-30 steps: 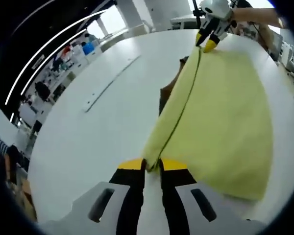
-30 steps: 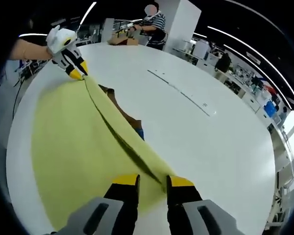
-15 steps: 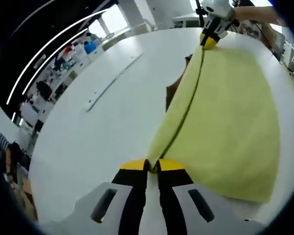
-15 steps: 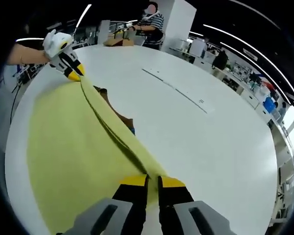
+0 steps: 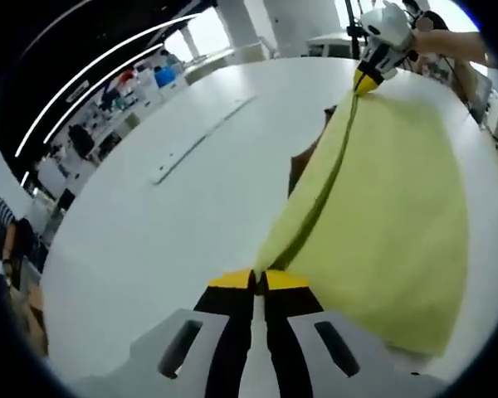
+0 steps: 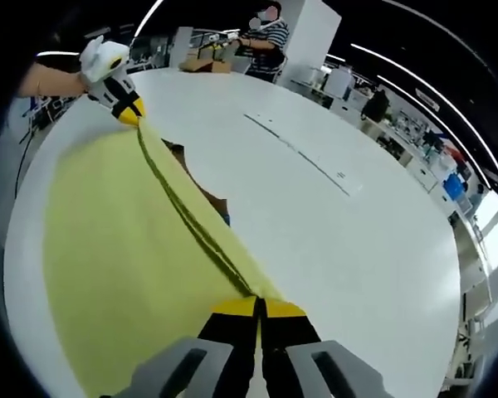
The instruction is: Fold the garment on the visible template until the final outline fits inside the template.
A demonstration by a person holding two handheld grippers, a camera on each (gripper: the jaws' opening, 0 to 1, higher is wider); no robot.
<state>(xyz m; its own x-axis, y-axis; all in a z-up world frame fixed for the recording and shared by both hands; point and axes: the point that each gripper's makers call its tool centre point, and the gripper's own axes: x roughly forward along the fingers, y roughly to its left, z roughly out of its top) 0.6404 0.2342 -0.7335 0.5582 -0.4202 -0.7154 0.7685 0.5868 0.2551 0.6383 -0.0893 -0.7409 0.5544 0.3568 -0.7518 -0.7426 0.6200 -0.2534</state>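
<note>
The 2 jaws of the left gripper [image 5: 258,280] were a little apart 1 second ago, and now they are pinched tight on the edge of the soft yellow cloth garment [image 5: 390,215]. The jaws of the right gripper [image 6: 259,308] have closed too and now grip the same edge at its other end, so the edge runs like a tight line from one gripper to the other. It looks as if both ends are now held well enough to lift the edge and fold it over. The garment lies spread on the big white round surface [image 5: 166,224], to the right of the left jaws and to the left of the right jaws. A dark brown flat thing [image 5: 302,164] peeks out from under the lifted edge; it may be the template. Far past the jaws is a big room with long ceiling lights [image 6: 415,79], desks and a person in a striped top [image 6: 266,41].
</note>
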